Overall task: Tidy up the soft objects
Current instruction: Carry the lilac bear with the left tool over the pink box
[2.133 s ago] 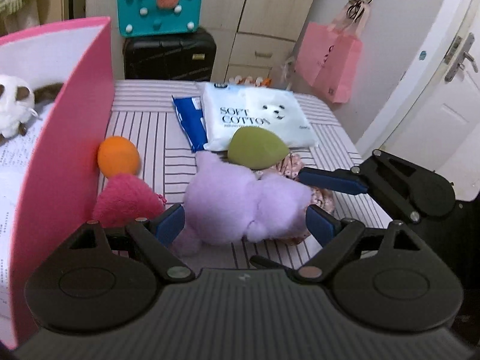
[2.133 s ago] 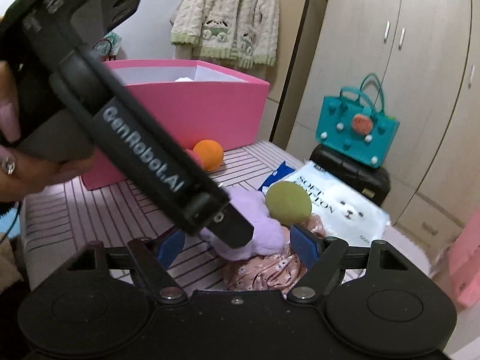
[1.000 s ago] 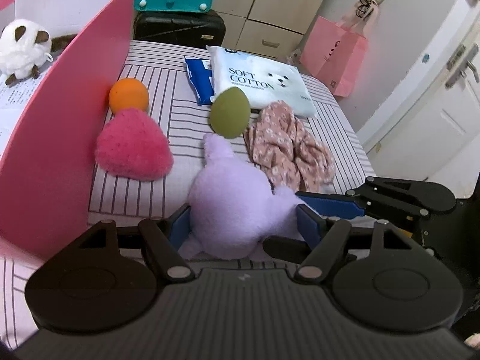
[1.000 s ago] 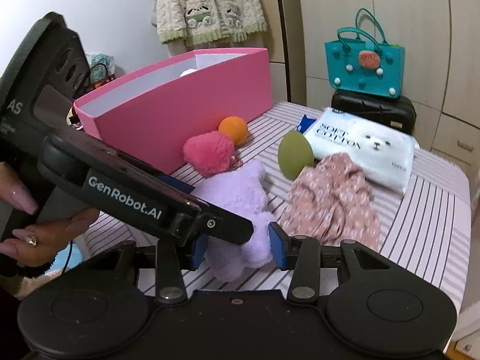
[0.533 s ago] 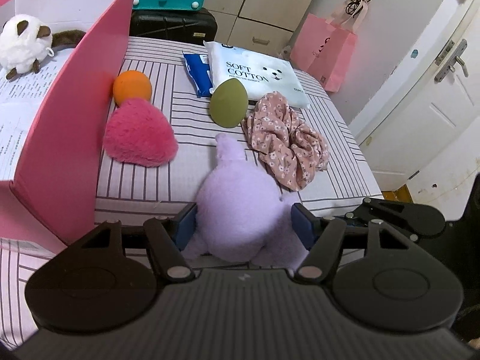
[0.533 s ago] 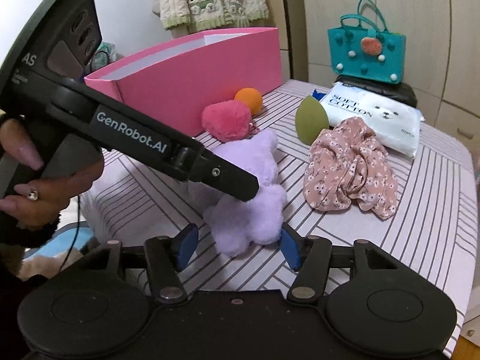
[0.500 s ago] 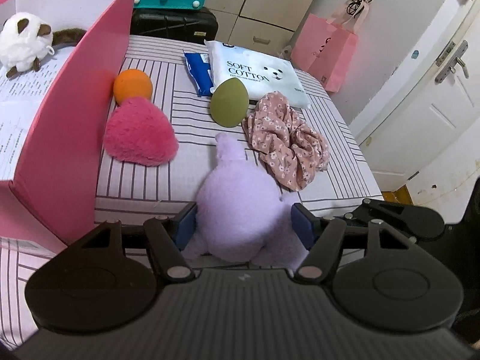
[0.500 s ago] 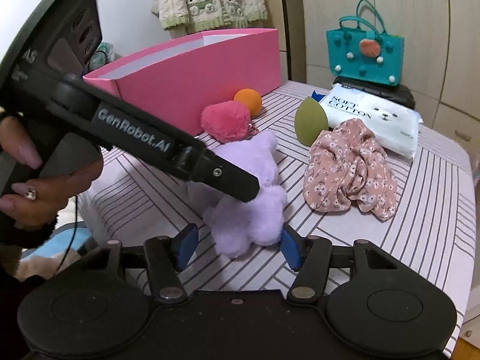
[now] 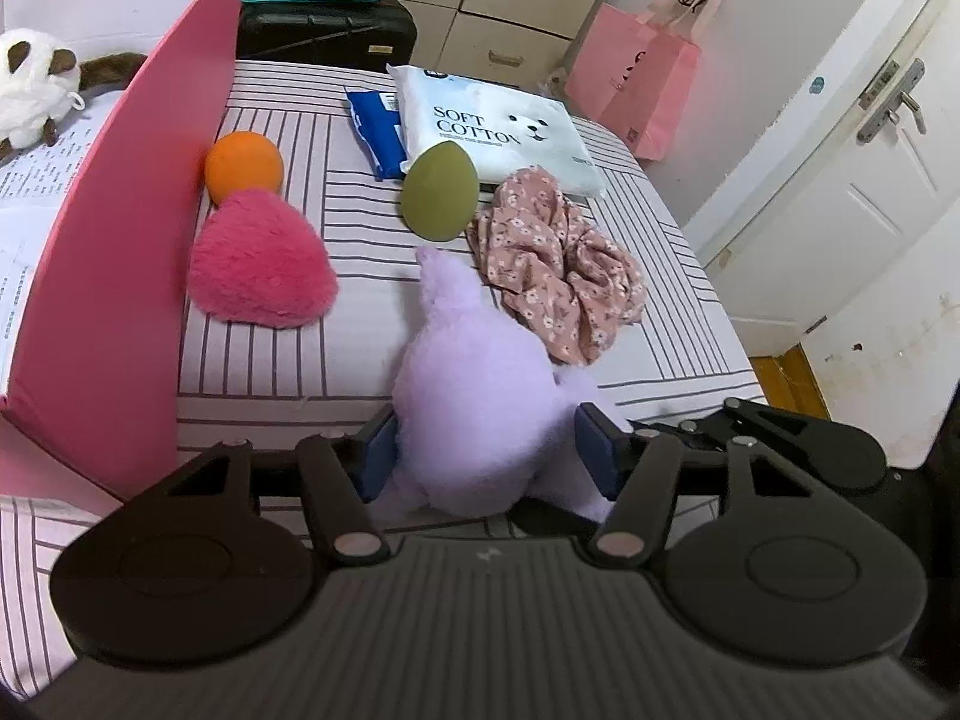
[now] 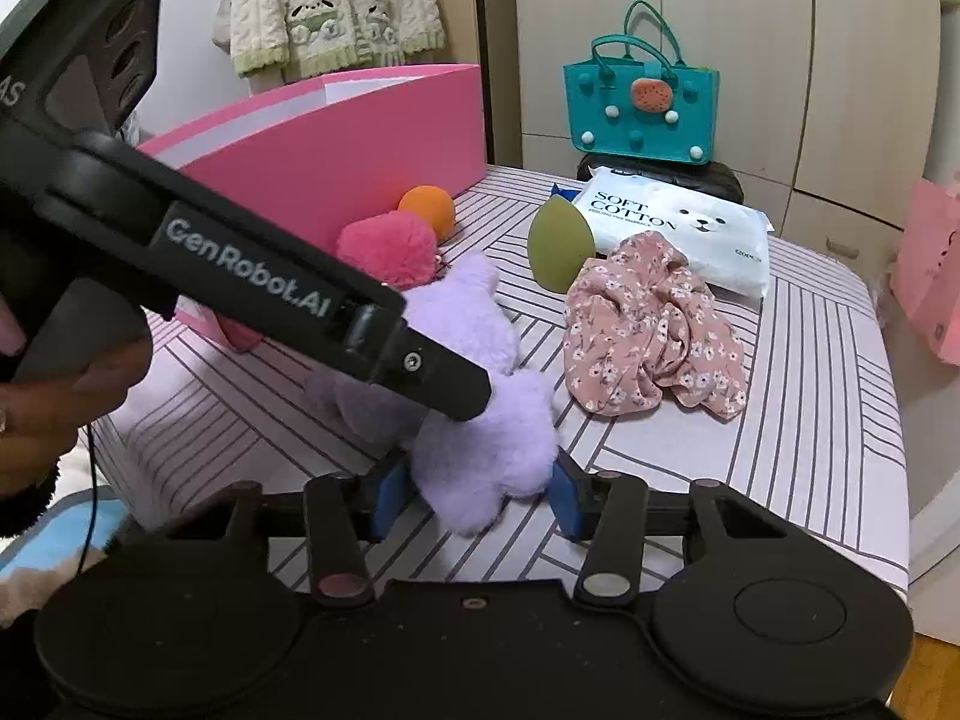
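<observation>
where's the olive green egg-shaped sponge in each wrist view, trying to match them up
Left wrist view: the olive green egg-shaped sponge sits upper centre, beyond the fluffy lilac plush toy.
Right wrist view: the sponge is right of centre in the upper half, left of the pink floral fabric scrunchie.
Shared landmark: the white "SOFT COTTON" pack lies right behind the sponge.

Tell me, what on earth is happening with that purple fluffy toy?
A person holds a pair of tongs in each hand. Both the left tongs and the right tongs are closing around the purple plush toy on the striped table. The pink box stands alongside, with a white plush already inside. The other soft things lie untouched.
</observation>
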The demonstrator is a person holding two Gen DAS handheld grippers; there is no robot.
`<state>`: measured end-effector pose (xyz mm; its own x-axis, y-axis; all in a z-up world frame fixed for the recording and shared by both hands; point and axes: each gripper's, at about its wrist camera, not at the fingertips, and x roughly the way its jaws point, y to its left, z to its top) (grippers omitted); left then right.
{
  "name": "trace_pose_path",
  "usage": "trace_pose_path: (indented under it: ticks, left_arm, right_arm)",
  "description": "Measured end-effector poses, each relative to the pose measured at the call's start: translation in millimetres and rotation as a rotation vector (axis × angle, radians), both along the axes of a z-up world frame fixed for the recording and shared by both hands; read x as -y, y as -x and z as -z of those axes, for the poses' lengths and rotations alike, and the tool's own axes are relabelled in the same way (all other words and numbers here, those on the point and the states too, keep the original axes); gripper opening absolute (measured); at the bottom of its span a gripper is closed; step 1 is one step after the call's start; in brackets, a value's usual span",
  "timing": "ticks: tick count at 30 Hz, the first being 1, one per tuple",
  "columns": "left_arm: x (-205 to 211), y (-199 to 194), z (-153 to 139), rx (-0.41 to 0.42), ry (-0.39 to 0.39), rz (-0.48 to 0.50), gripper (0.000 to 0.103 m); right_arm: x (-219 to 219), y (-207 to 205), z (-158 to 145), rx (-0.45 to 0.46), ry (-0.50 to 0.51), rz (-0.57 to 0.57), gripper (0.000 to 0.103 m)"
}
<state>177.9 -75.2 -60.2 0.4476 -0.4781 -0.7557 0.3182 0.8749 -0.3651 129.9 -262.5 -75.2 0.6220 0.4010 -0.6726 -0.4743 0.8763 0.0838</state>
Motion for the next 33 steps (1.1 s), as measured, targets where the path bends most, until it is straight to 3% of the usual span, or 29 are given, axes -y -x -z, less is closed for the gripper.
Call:
trace_pose_path:
  ticks: [5, 13, 24, 33]
  left_arm:
    - [2, 5, -4, -0.001, -0.018, 0.017, 0.059]
    - [-8, 13, -25, 0.011, -0.026, 0.084, 0.049]
    - [-20, 37, -67, 0.062, -0.086, 0.200, 0.048]
    - [-50, 54, -105, 0.134, -0.097, 0.209, 0.047]
  right_arm:
    - [3, -1, -3, -0.038, -0.026, 0.000, 0.052]
    - [3, 2, -23, -0.051, -0.014, -0.039, 0.052]
    - [-17, 21, -69, -0.003, 0.071, -0.115, 0.052]
    - [-44, 29, -104, 0.060, 0.108, -0.178, 0.052]
